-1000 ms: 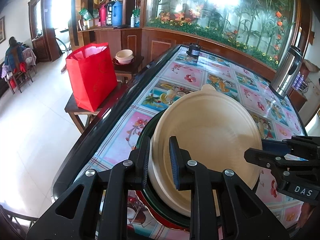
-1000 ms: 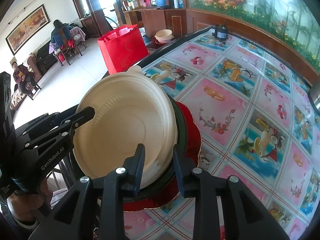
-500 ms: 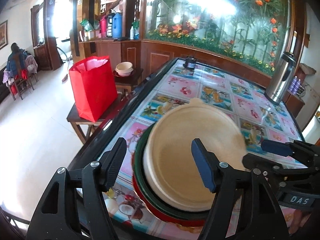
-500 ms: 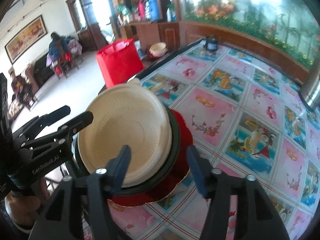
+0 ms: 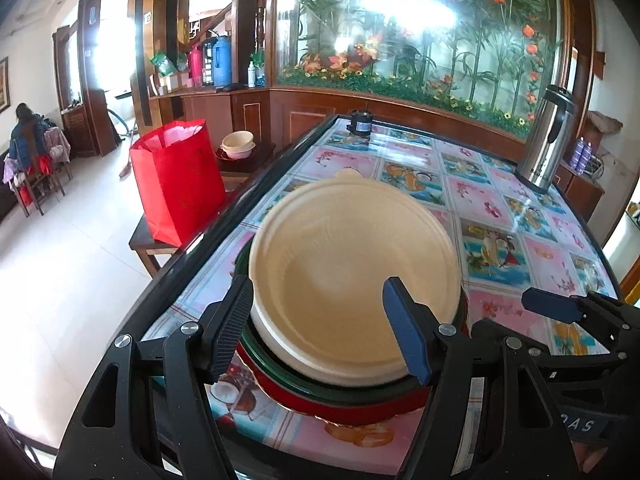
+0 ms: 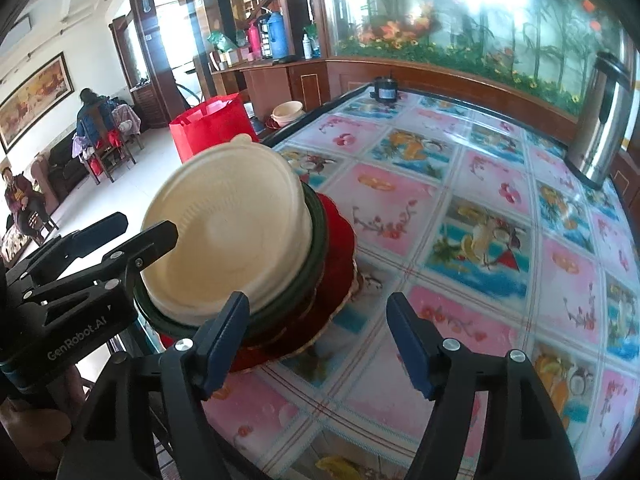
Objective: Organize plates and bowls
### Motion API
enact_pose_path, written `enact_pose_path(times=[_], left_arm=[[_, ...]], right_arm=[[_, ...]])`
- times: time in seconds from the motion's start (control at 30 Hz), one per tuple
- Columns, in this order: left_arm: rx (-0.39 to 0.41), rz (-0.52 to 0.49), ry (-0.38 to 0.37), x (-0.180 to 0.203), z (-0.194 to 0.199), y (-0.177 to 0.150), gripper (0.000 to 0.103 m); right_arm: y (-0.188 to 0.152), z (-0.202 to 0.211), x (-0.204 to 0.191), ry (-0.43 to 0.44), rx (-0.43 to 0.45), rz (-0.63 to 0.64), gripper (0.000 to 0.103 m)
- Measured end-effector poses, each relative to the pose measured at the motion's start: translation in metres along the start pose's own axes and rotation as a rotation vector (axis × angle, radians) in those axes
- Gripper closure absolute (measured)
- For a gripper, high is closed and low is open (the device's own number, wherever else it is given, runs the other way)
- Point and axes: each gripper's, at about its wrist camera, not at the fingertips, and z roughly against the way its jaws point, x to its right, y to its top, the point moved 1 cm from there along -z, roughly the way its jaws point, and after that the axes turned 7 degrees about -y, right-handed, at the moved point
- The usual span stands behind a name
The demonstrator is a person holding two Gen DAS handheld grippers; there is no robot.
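Observation:
A cream bowl [image 5: 352, 276] sits on top of a dark green dish [image 5: 360, 394], which sits on a red plate [image 5: 352, 414], all stacked near the table's near-left corner. The same cream bowl [image 6: 228, 232], green dish [image 6: 316, 256] and red plate [image 6: 340, 256] show in the right wrist view. My left gripper [image 5: 320, 332] is open and empty, its fingers just in front of the stack. My right gripper [image 6: 316, 344] is open and empty, to the right of the stack. The right gripper [image 5: 576, 312] also shows in the left wrist view.
The table [image 6: 500, 240] has a glossy fruit-and-flower cover. A steel thermos [image 5: 546, 140] stands at the far right, a small black device [image 5: 360, 122] at the far edge. A red bag [image 5: 178, 178] and bowls [image 5: 239, 145] sit on a low side table at the left.
Both grippers have opened and let go of the cream bowl, then drawn back from it. The bowl now rests flat in the green dish.

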Motion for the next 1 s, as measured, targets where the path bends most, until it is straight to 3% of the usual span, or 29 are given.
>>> enact_pose_path(times=[0.33,0.63,1.0], left_arm=[[-0.018,-0.014,-0.013,0.013,-0.003,-0.017,0.035],[0.002,-0.115,0.086,0.025,0.001,-0.025,0.033],[-0.038,-0.091,0.027,0.02,-0.007,-0.024,0.033]], right_arm=[[-0.023,0.011,0.021,-0.026,0.002,-0.062,0.03],[-0.029,0.007,0.02,-0.031,-0.013,-0.059,0.03],[-0.028,0.004,0.011,-0.031,-0.013,-0.04,0.03]])
